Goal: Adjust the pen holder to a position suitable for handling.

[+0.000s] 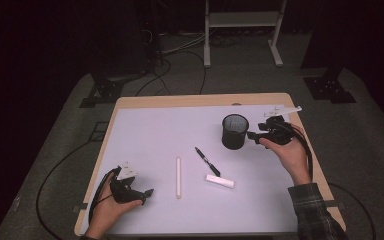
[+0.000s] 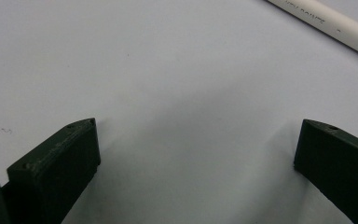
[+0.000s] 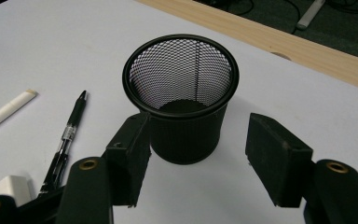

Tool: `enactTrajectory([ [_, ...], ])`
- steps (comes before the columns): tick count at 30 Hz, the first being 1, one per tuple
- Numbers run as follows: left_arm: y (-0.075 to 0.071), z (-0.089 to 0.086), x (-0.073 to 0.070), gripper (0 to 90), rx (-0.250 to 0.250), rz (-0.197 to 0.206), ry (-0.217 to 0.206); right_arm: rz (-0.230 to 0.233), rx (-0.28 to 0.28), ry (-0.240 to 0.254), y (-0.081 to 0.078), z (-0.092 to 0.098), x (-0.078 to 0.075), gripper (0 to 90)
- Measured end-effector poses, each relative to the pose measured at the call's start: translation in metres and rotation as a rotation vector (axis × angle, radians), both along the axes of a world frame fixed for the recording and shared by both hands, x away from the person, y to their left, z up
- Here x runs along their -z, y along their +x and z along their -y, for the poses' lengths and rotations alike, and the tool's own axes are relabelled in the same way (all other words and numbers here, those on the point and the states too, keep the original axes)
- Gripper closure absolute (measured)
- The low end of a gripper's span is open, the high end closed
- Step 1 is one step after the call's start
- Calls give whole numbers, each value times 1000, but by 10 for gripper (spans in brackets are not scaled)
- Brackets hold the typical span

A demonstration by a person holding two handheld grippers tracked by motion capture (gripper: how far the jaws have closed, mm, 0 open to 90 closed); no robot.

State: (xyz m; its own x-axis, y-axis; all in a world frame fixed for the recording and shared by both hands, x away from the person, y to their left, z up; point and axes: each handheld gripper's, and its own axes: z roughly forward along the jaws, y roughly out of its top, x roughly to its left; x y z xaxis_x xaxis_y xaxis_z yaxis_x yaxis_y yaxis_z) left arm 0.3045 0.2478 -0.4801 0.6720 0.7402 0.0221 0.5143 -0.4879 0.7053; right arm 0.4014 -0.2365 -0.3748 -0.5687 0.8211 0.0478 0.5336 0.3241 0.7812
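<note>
High view looks down on a table (image 1: 130, 102) with a pale wooden edge, most of its top covered by a white sheet (image 1: 160, 135). Around it lies grey carpet, crossed by black cables; the room beyond is dark, with the feet of a white metal frame (image 1: 240, 30) at the far side and black stand bases to the left and right. A black mesh pen cup (image 1: 235, 131) stands upright on the far right part of the sheet. The right gripper (image 1: 252, 135), held by a hand in a plaid sleeve, sits just beside the cup; in the right gripper view the cup (image 3: 184, 100) is between the spread jaws, the left one close against its wall, the right one apart from it, so nothing is clamped. A black pen (image 1: 207, 161), a white stick (image 1: 178, 177) and a white eraser (image 1: 220, 181) lie flat near the sheet's middle, well apart from the cup. The left gripper (image 1: 147, 192) rests low at the near left, its jaws wide apart over bare sheet in the left gripper view, the white stick (image 2: 331, 25) at the upper right.
</note>
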Motion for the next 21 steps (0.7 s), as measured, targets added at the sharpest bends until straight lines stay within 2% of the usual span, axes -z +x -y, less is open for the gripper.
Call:
enactTrajectory([
  [21, 0, 0, 0, 0, -2, 1, -5, -40, 12, 6, 29, -3, -9, 432],
])
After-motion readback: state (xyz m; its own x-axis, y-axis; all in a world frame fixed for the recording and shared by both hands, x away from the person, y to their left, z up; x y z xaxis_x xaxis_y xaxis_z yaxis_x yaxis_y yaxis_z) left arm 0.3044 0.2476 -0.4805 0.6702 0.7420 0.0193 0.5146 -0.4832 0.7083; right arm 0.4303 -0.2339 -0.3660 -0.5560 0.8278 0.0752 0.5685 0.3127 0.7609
